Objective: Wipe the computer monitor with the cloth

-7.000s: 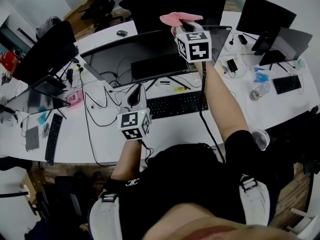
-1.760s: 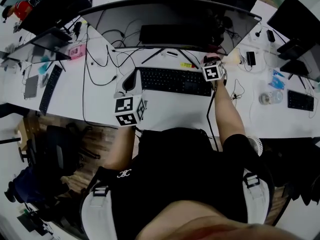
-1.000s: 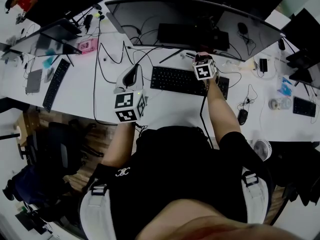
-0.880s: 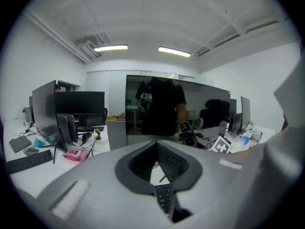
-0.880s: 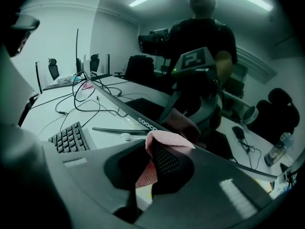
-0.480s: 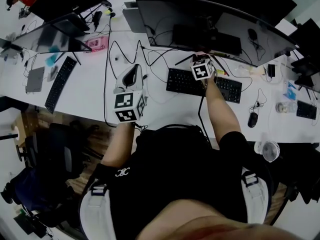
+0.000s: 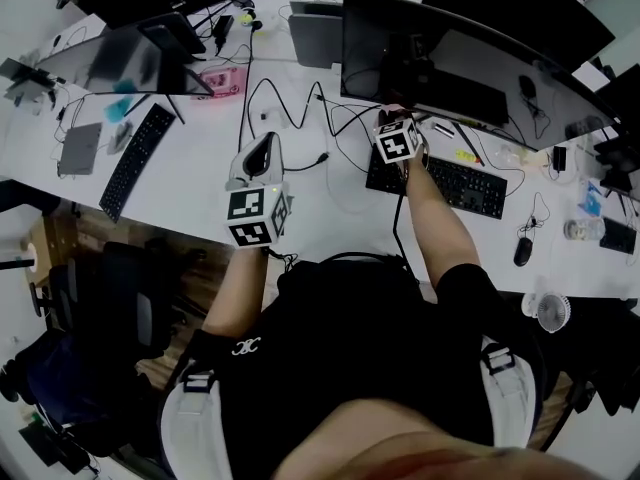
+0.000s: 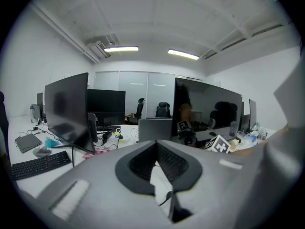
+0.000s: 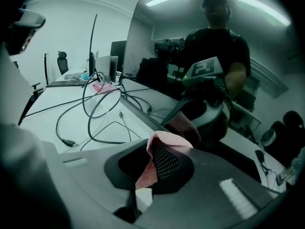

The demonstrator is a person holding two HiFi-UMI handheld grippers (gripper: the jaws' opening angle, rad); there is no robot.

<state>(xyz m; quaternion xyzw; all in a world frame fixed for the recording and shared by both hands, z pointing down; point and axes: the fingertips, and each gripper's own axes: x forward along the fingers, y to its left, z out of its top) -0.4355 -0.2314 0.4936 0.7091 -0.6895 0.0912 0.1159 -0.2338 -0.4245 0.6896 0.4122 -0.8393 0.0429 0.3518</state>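
Observation:
The wide curved monitor [image 7: 470, 68] stands on the white desk [image 7: 200, 158]. My right gripper [image 7: 392, 115] is at the monitor's lower edge, near its left end, shut on the pink cloth [image 9: 159, 149]. In the right gripper view the cloth bulges out between the jaws right at the dark screen [image 9: 157, 37], which mirrors the gripper and the person. My left gripper [image 7: 266, 138] hovers over the desk left of the monitor; its jaws [image 8: 156, 144] meet at the tips with nothing held.
A black keyboard [image 7: 450, 183] lies below the monitor, and a mouse [image 7: 524, 251] to its right. Looped cables [image 7: 290, 118] trail across the desk between the grippers. More monitors [image 7: 120, 63], a second keyboard [image 7: 137, 158] and a chair [image 7: 110, 308] are at left.
My right gripper, with the cloth, went from the monitor's top edge to its bottom edge, then slid left along it. The left gripper stayed over the desk.

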